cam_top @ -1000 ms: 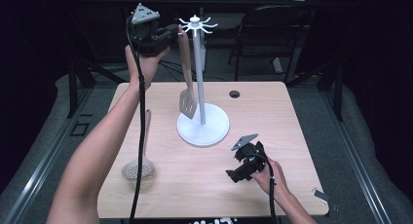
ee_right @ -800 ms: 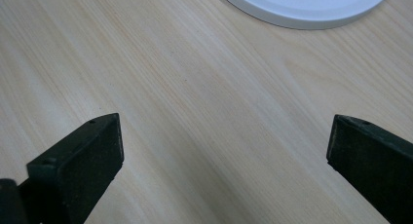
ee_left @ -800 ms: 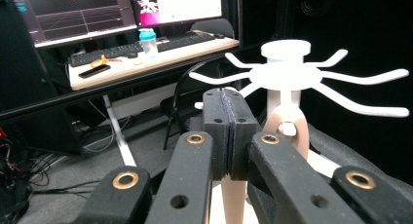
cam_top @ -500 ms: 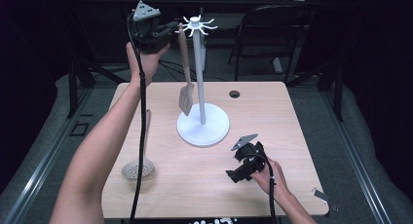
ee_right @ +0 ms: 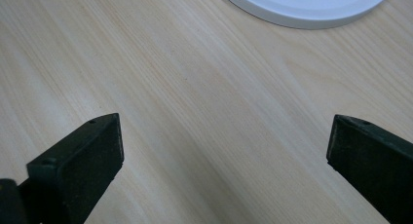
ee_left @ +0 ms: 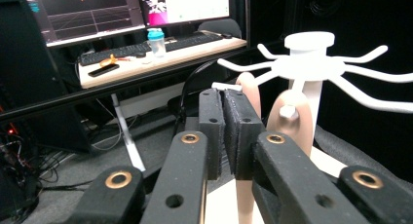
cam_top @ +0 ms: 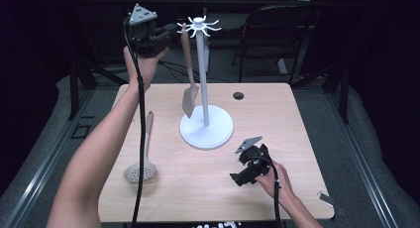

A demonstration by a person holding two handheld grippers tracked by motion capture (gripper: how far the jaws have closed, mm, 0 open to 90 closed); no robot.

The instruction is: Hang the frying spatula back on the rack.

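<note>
A beige spatula point(cam_top: 187, 69) hangs from a hook arm of the white rack point(cam_top: 203, 79), its blade just above the rack's round base point(cam_top: 218, 134). High at the hooks, my left gripper point(cam_top: 173, 33) has just been opening a little. Its pads point(ee_left: 212, 126) stand almost together with only a thin slit and nothing in it. The spatula's handle point(ee_left: 249, 85) sits just behind them under the rack's top point(ee_left: 309, 44). A slotted spoon point(cam_top: 141, 171) lies on the table at the left. My right gripper point(cam_top: 242, 177) rests low on the table, open point(ee_right: 224, 131) over bare wood, with the base's rim point(ee_right: 302, 7) ahead.
A small black round insert point(cam_top: 238, 95) sits near the table's far edge. A dark chair point(cam_top: 277, 34) stands behind the table. In the left gripper view, a desk with monitors and a keyboard point(ee_left: 146, 48) lies beyond. The wooden tabletop point(cam_top: 297, 119) has free room at the right.
</note>
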